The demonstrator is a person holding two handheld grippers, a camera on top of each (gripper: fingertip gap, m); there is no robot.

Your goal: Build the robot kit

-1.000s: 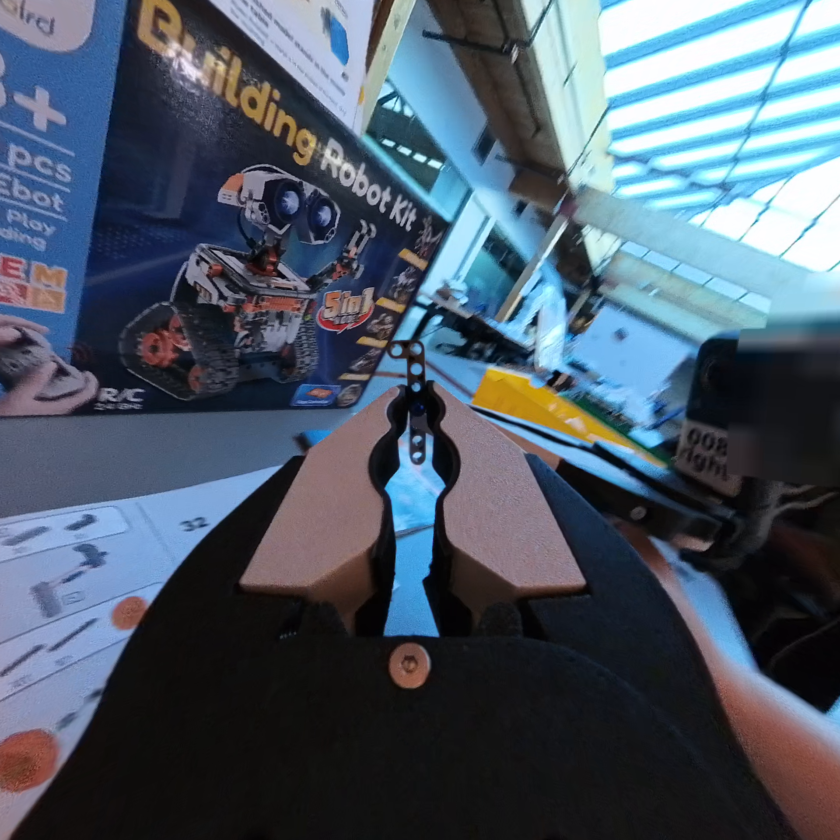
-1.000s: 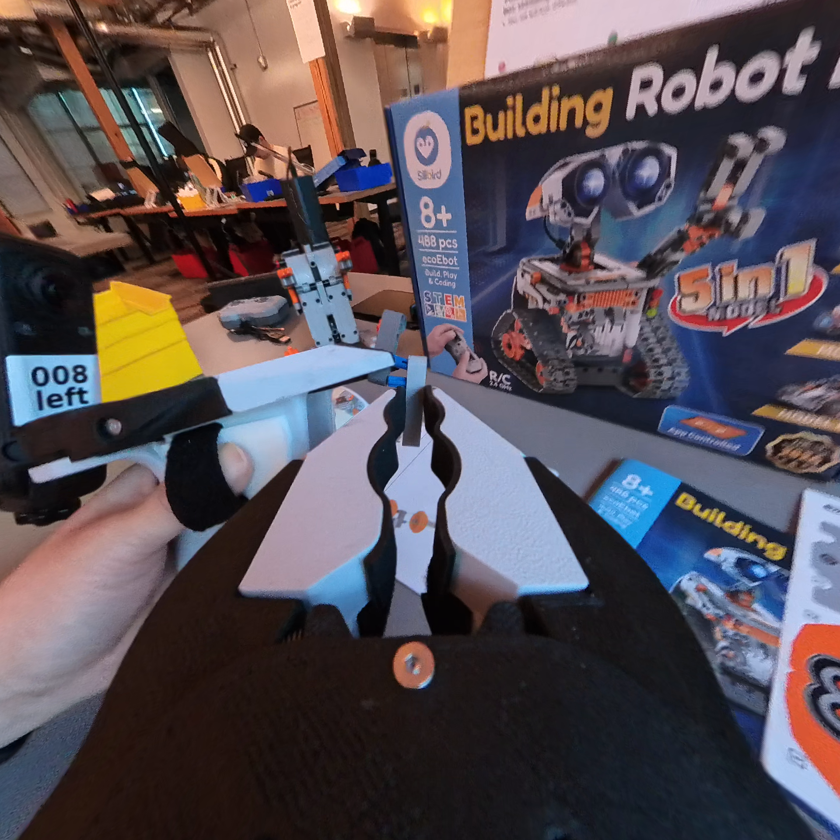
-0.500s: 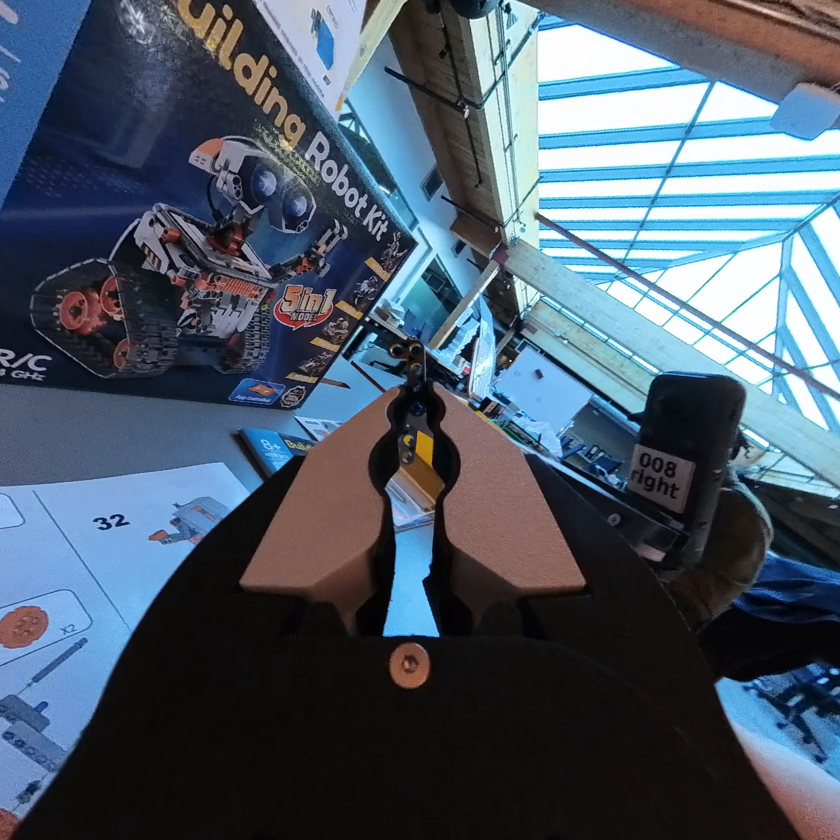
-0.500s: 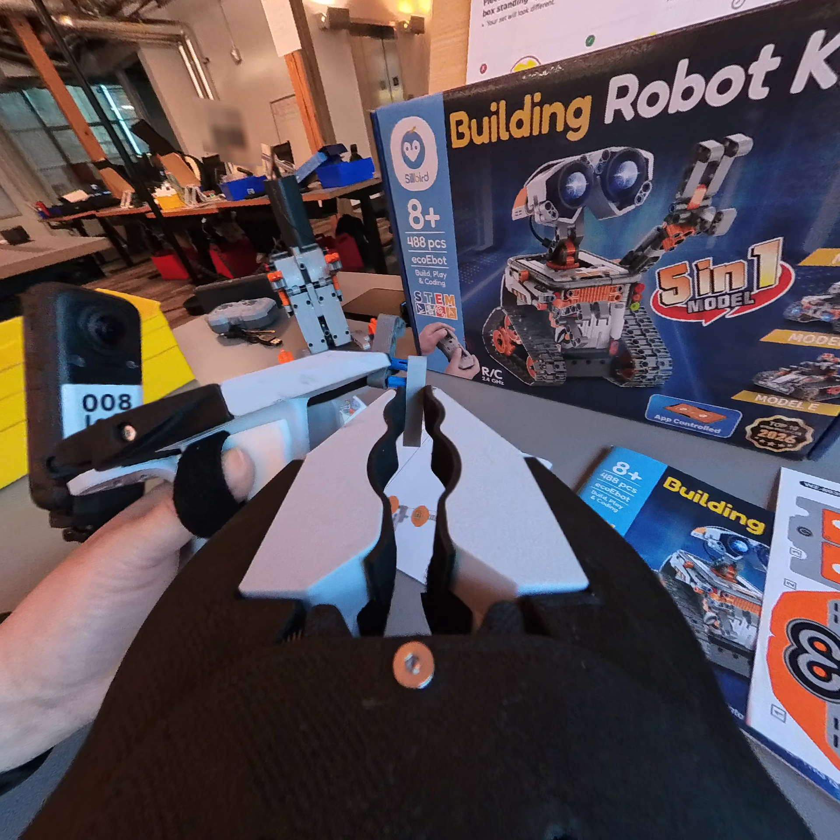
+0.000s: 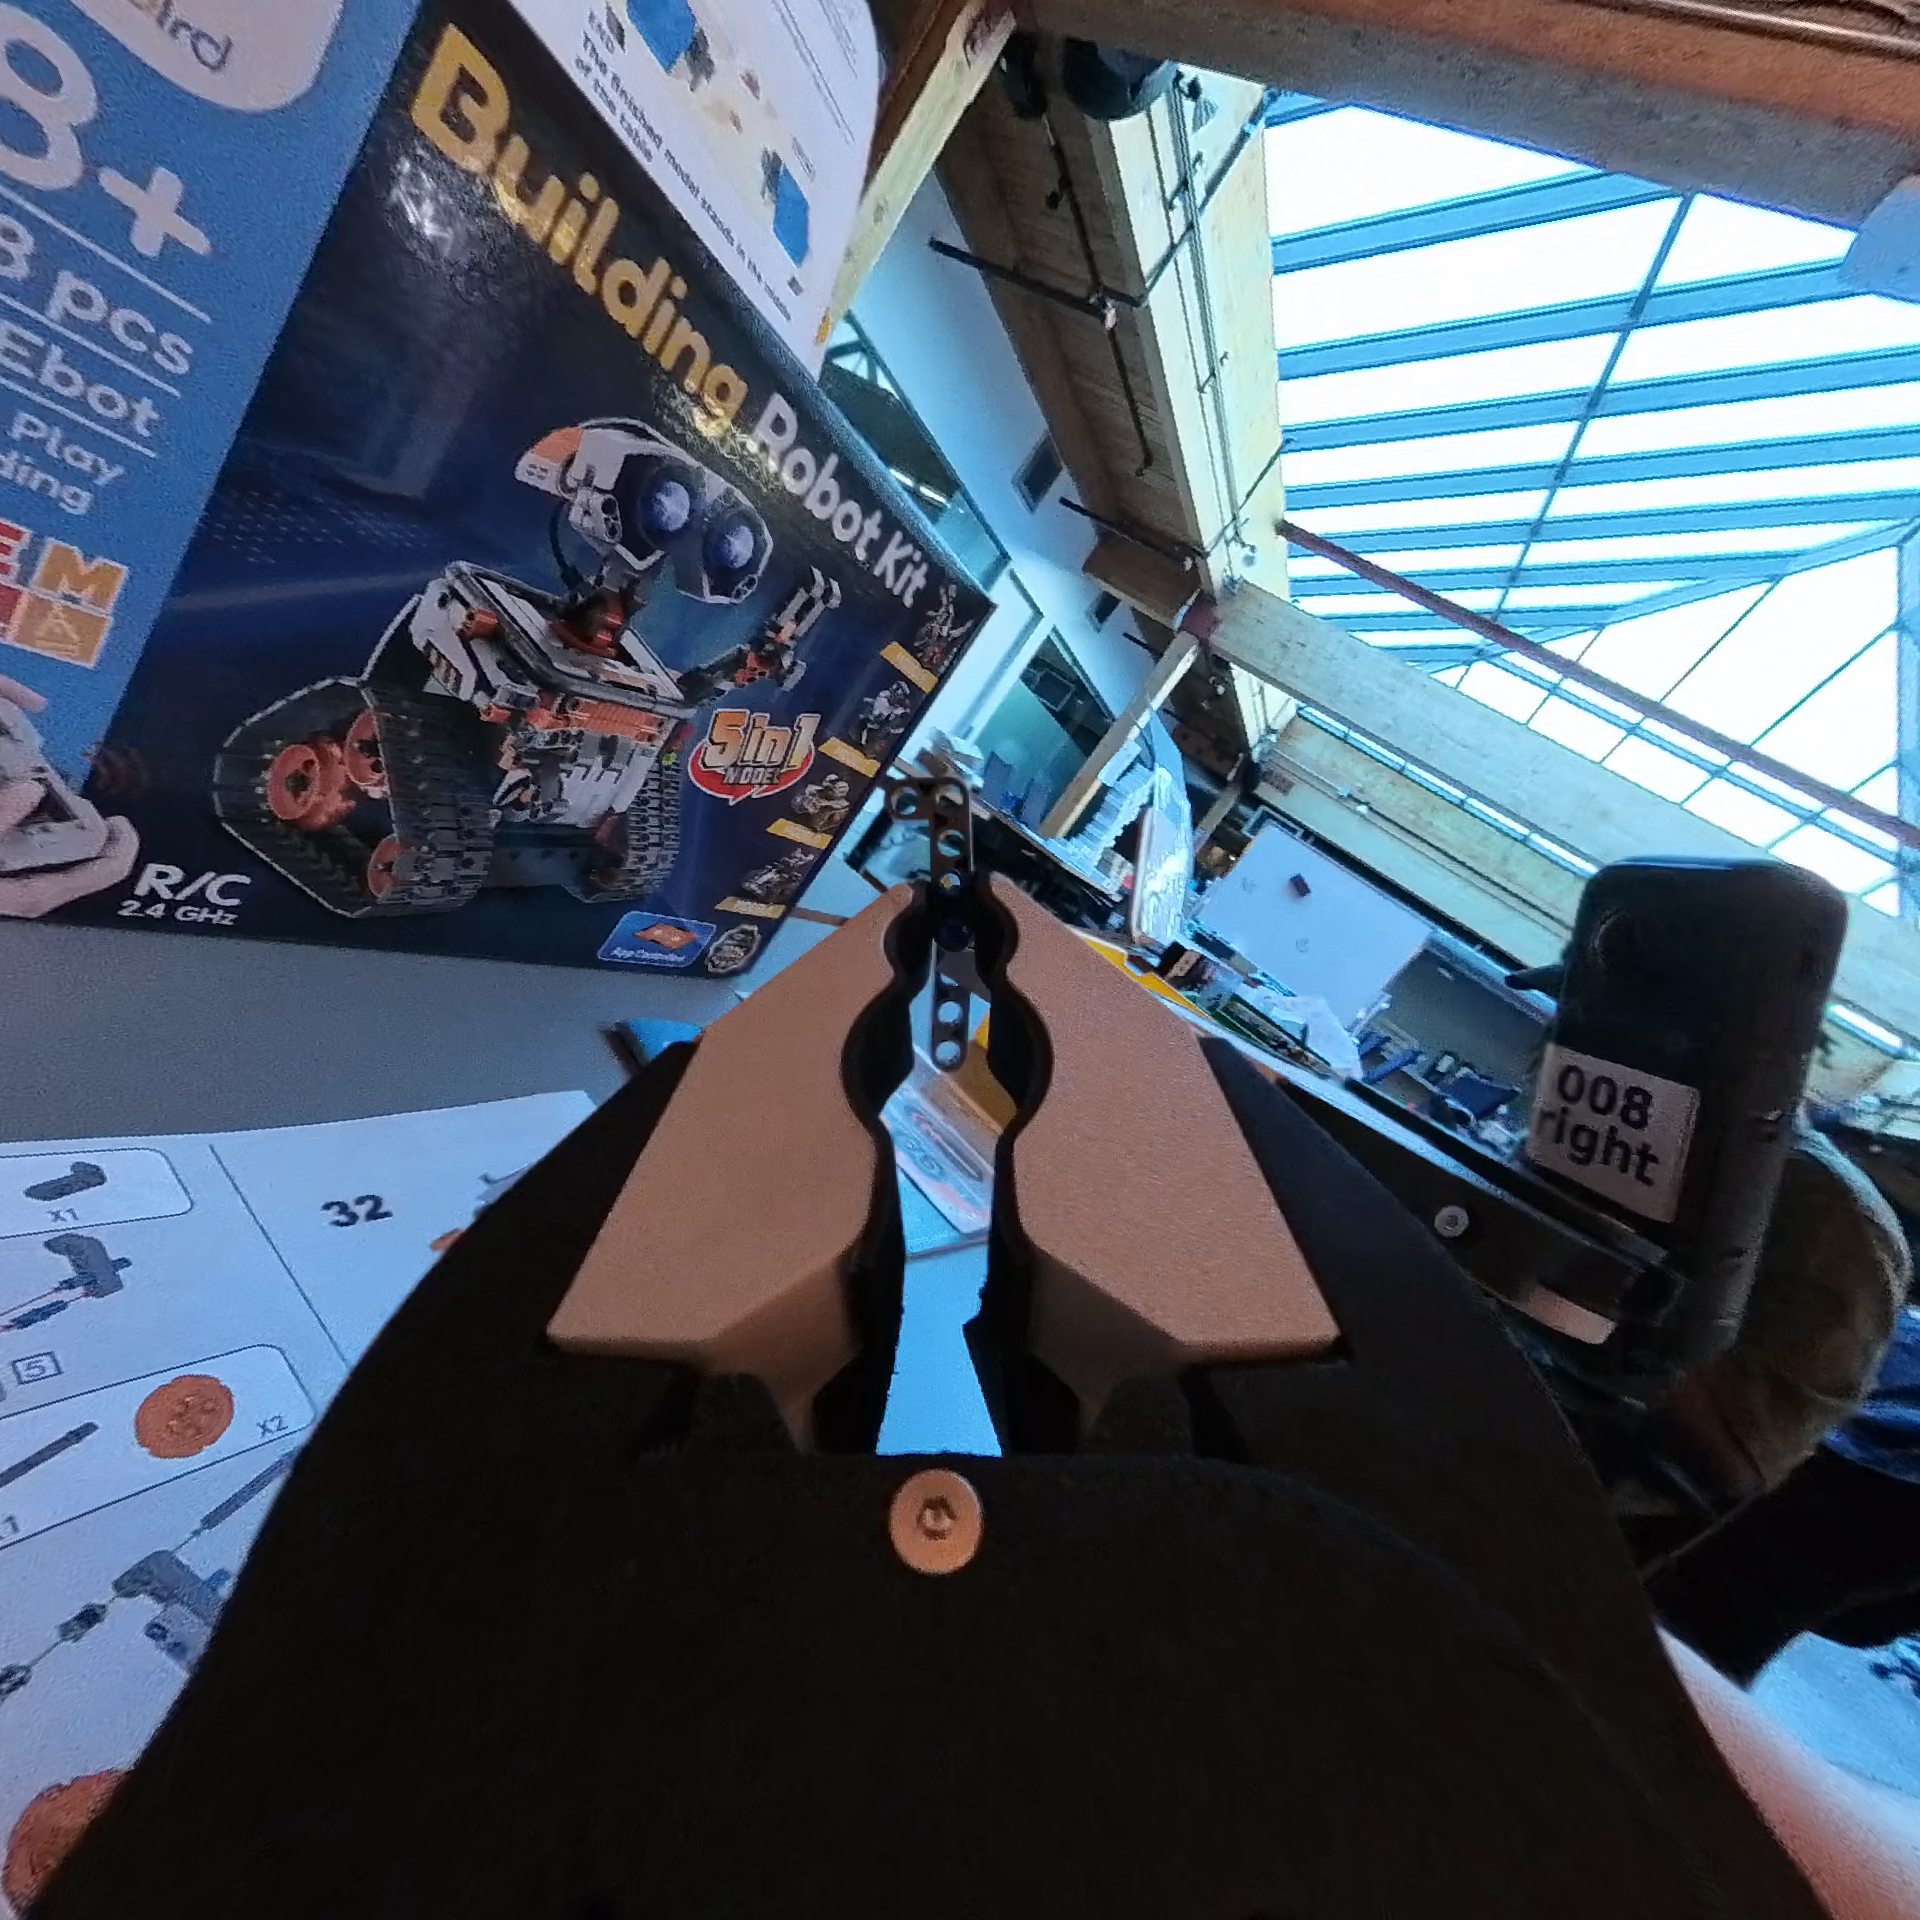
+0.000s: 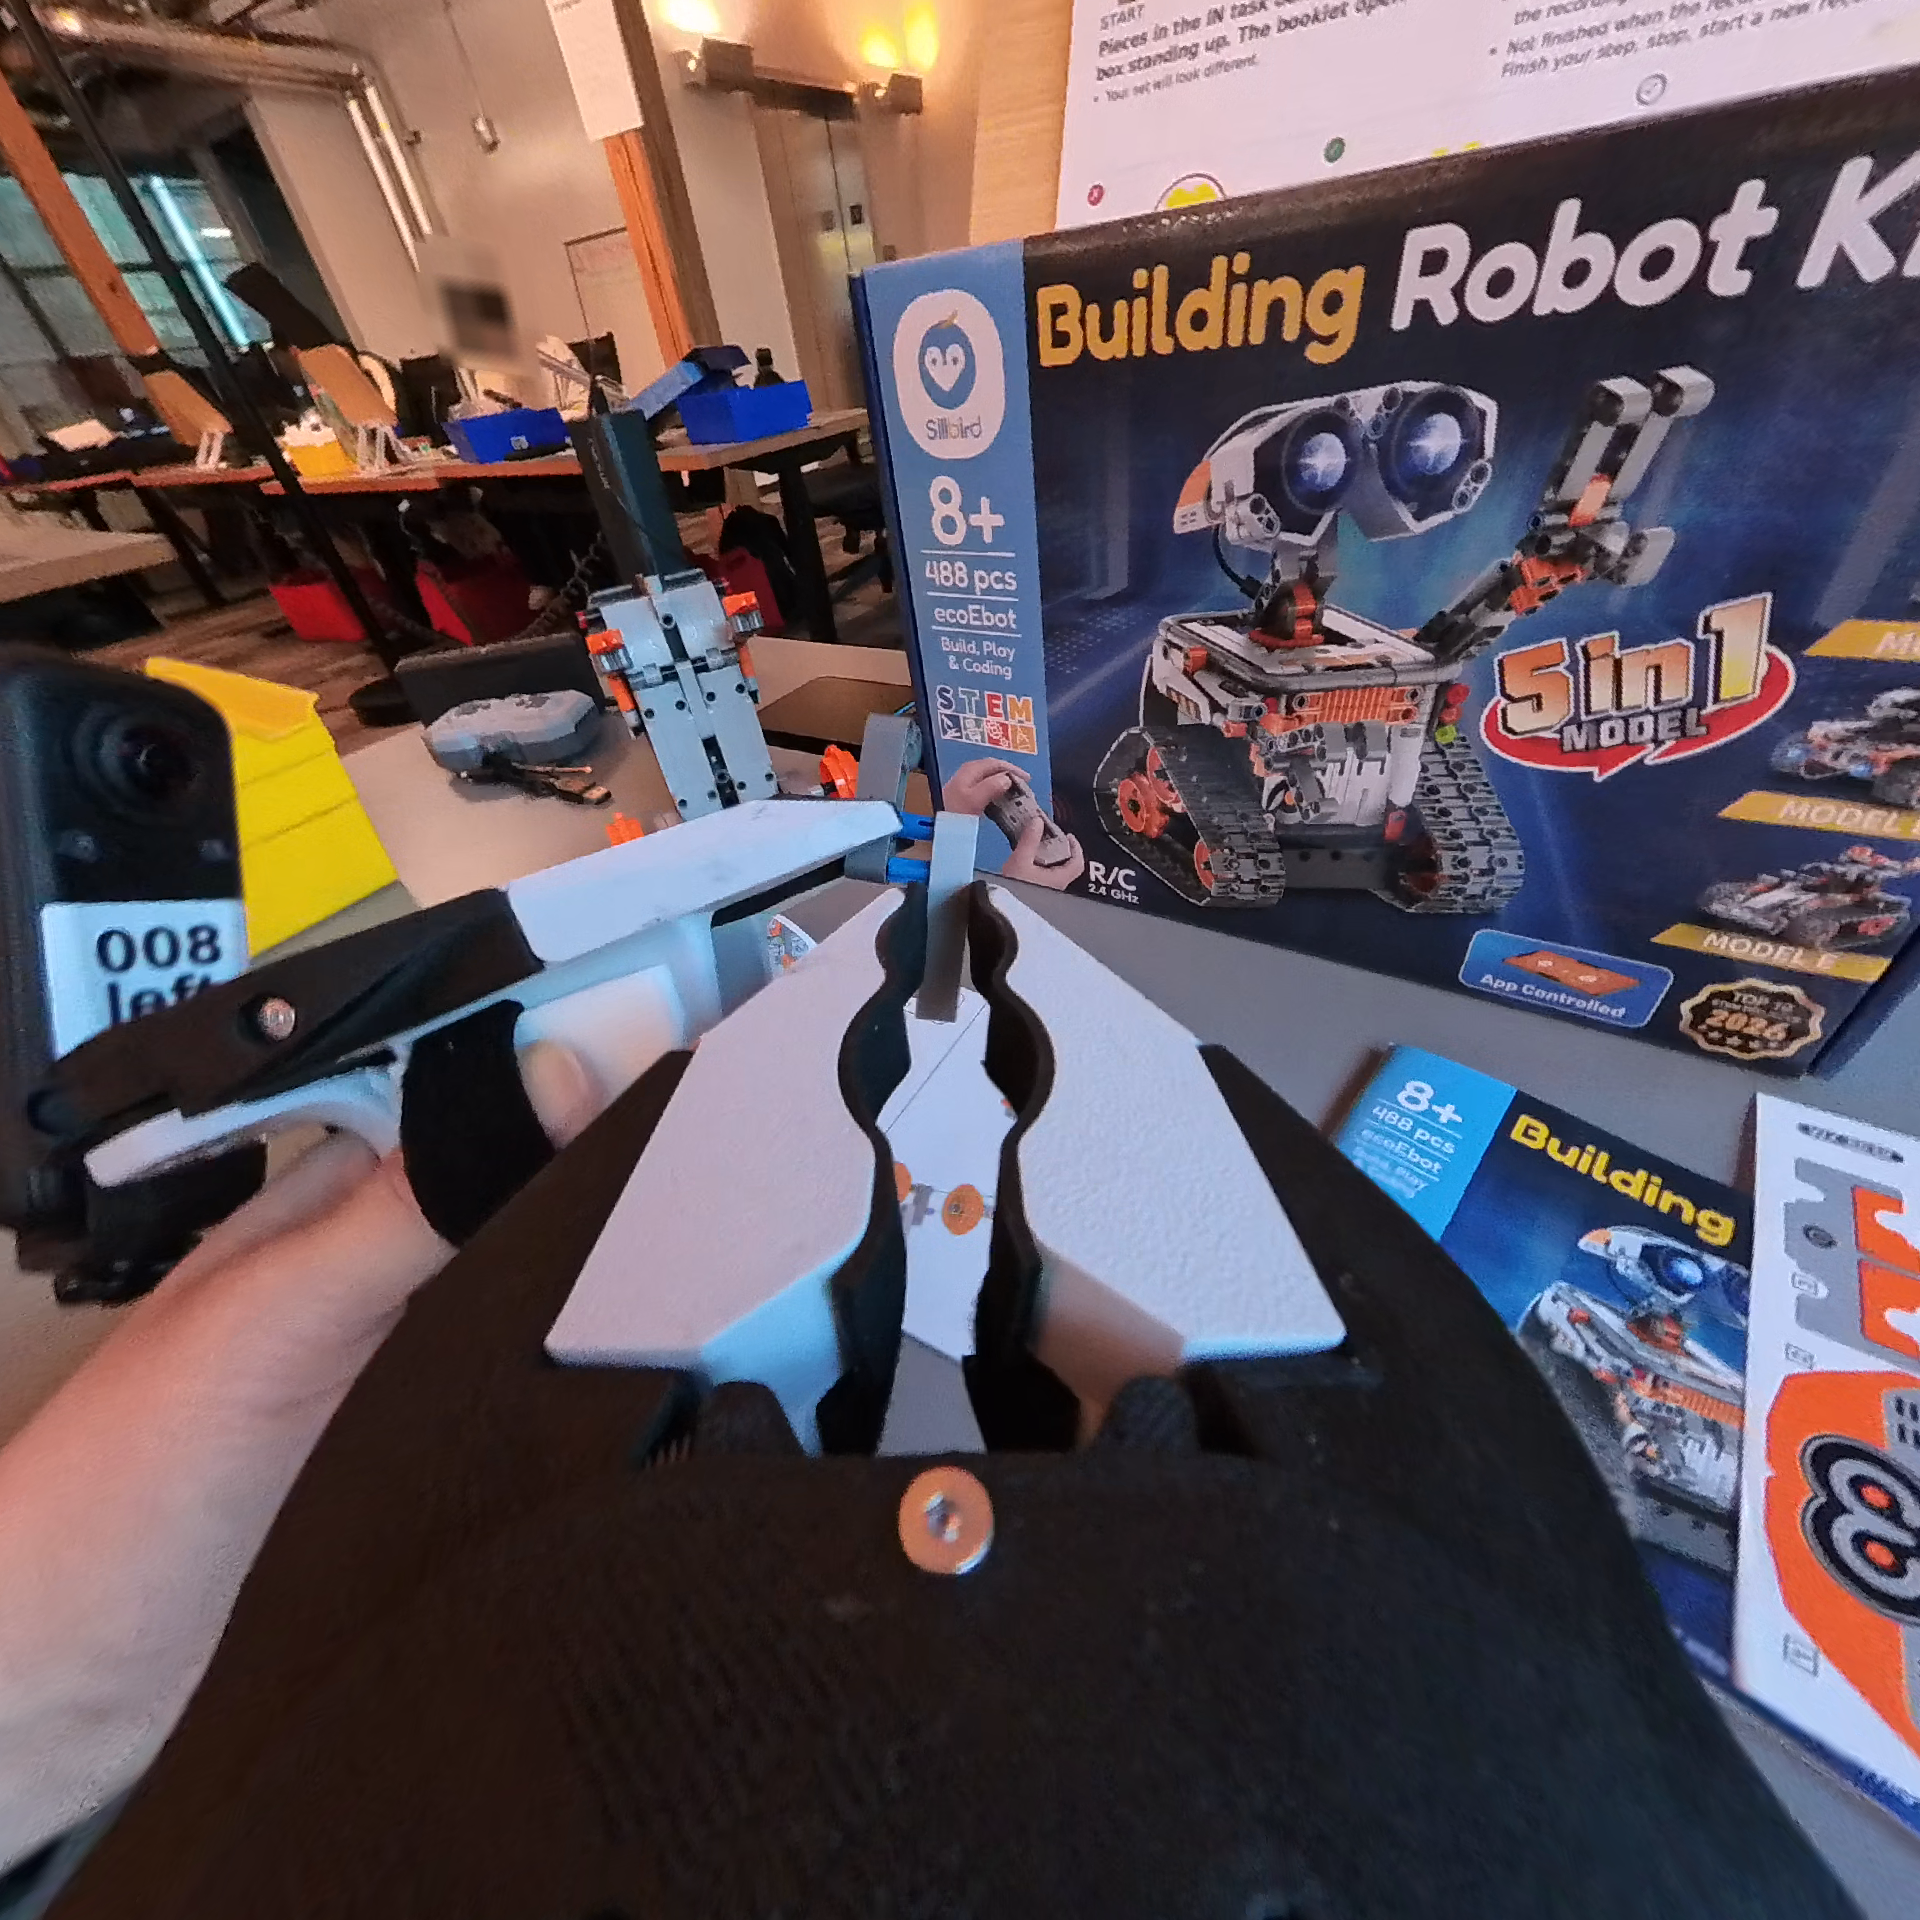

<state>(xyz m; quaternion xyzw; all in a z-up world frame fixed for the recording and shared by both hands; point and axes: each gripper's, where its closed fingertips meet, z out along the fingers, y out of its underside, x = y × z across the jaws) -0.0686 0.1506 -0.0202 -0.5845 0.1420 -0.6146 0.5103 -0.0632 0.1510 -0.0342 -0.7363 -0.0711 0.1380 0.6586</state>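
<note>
In the left wrist view my left gripper (image 5: 951, 899) is shut on a thin dark perforated beam (image 5: 938, 831) that carries a blue pin (image 5: 951, 935); the beam sticks out past the tips. In the right wrist view my right gripper (image 6: 945, 899) is shut on a flat grey beam (image 6: 943, 935), held edge-on and upright. The left gripper (image 6: 878, 836) comes in from the left there, and two blue pins (image 6: 912, 828) at its tip meet the grey beam's side. The right gripper's camera body (image 5: 1683, 1049) shows at the right of the left wrist view; its fingers are hidden.
A big dark-blue kit box (image 6: 1455, 571) stands upright behind the grippers on the grey table (image 6: 1247, 997). An instruction sheet (image 5: 156, 1299), a booklet (image 6: 1558, 1247) and a sticker sheet (image 6: 1849, 1403) lie flat. A part-built grey model (image 6: 696, 707), a grey controller (image 6: 509, 727) and a yellow bin (image 6: 291, 790) stand at the back left. The grippers are tip to tip, or close to it.
The left gripper tilted up toward the ceiling, then swung back toward the box. The right gripper moved a little closer to the box. Both stayed shut, with the two parts kept together.
</note>
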